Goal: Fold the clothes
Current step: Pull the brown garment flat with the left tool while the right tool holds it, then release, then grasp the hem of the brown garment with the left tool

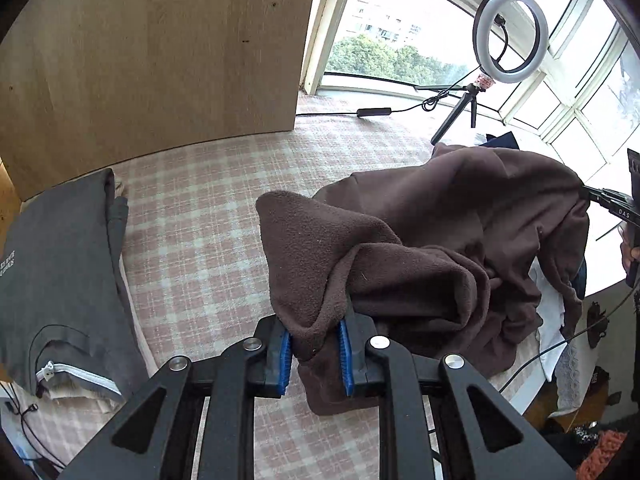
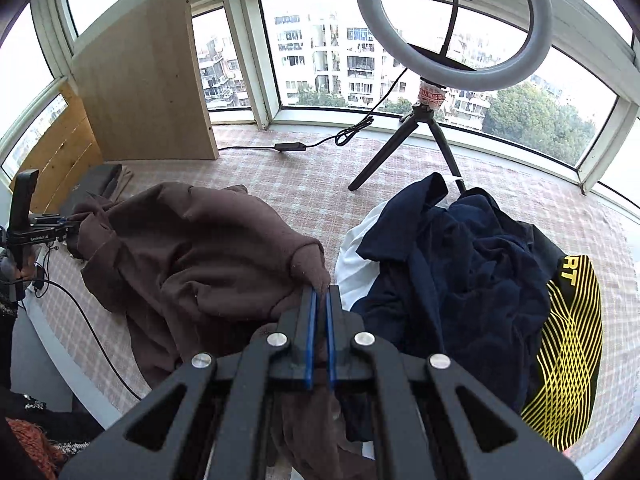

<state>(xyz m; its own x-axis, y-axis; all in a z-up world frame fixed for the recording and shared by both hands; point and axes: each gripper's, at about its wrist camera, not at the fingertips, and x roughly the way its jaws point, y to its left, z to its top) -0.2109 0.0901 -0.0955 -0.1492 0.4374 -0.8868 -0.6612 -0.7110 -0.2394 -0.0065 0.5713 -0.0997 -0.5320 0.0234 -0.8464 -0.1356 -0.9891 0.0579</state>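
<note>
A brown fleece garment (image 1: 420, 248) hangs bunched between both grippers, lifted above the pink checked surface (image 1: 200, 208). My left gripper (image 1: 314, 346) is shut on a thick fold of it between its blue pads. My right gripper (image 2: 322, 304) is shut on another edge of the same brown fleece (image 2: 192, 256), and it shows at the right edge of the left wrist view (image 1: 600, 196). The left gripper shows at the far left of the right wrist view (image 2: 66, 222).
A folded grey garment (image 1: 60, 280) lies at the left by a wooden board (image 1: 152, 48). A pile of navy, white and black-yellow clothes (image 2: 460, 280) lies at the right. A ring light on a tripod (image 2: 436, 120) with its cable stands by the windows.
</note>
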